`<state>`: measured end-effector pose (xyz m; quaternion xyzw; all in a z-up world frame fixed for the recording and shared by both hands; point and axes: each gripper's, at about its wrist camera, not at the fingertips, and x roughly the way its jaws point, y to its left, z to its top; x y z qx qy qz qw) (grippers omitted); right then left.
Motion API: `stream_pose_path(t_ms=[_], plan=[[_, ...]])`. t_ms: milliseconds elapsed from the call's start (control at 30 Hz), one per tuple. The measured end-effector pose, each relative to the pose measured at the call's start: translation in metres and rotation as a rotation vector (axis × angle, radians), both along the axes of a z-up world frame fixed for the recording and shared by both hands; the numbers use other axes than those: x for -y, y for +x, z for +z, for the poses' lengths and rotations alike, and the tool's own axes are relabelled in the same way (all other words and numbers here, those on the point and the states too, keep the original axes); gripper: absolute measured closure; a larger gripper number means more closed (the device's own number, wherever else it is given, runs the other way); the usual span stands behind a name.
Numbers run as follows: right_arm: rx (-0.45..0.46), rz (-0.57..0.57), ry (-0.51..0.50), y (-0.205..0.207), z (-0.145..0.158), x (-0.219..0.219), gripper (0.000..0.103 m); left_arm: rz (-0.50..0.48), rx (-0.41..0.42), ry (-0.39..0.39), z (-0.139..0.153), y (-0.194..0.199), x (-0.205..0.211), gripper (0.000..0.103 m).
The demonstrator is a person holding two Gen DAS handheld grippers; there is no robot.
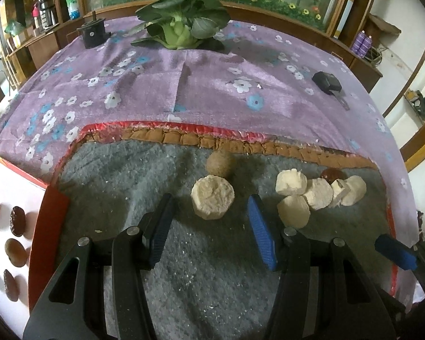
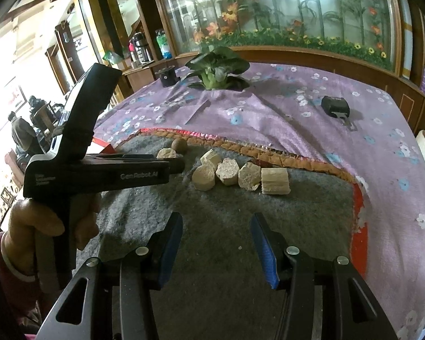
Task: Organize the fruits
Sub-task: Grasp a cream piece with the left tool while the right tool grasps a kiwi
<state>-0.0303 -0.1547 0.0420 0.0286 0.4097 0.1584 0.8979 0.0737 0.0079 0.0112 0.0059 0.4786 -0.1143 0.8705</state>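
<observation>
Left wrist view: left gripper (image 1: 209,226) spread wide, empty, fingers flanking a pale round cut fruit chunk (image 1: 212,200) on the grey felt mat (image 1: 127,187). White red-edged tray (image 1: 11,181) at left holds several dark and orange fruits; judged partly sorted.

Right wrist view: right gripper (image 2: 216,245) wide, empty; row of pale chunks (image 2: 235,174) and round brown fruit (image 2: 179,145) unsorted.

Rough, fuzzy grey felt on the mat (image 1: 133,175), edged in shiny red foil and quilted brown fabric, lying over a soft matt purple cloth (image 1: 212,85) printed with flowers. The pale chunks (image 1: 212,197) look dry, crumbly and chalky, the brown fruit (image 1: 219,163) beside them dull and rough-skinned. Left gripper (image 1: 209,226) and right gripper (image 2: 216,243) show matt black plastic with ribbed blue rubbery pads (image 1: 262,238) and bright metal pins; glossy leaves on the greens (image 1: 181,19).
</observation>
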Motion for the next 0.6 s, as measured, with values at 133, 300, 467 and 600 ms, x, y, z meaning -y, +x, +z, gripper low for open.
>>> stream_pose_path(t_ms=[133, 300, 467, 600], plan=[[0.004, 0.019, -0.008, 0.003, 0.003, -0.006, 0.054, -0.010, 0.013, 0.014, 0.000, -0.002, -0.003, 0.076], [0.030, 0.066, -0.018, 0.016, 0.012, -0.022, 0.054, 0.010, 0.019, 0.010, 0.010, -0.014, -0.012, 0.076], [0.029, 0.131, -0.048, 0.048, 0.013, -0.051, 0.054, 0.042, 0.026, 0.000, 0.017, -0.027, -0.030, 0.076], [0.026, 0.179, -0.062, 0.066, 0.012, -0.069, 0.056, 0.074, 0.033, 0.006, 0.022, -0.036, -0.045, 0.076]])
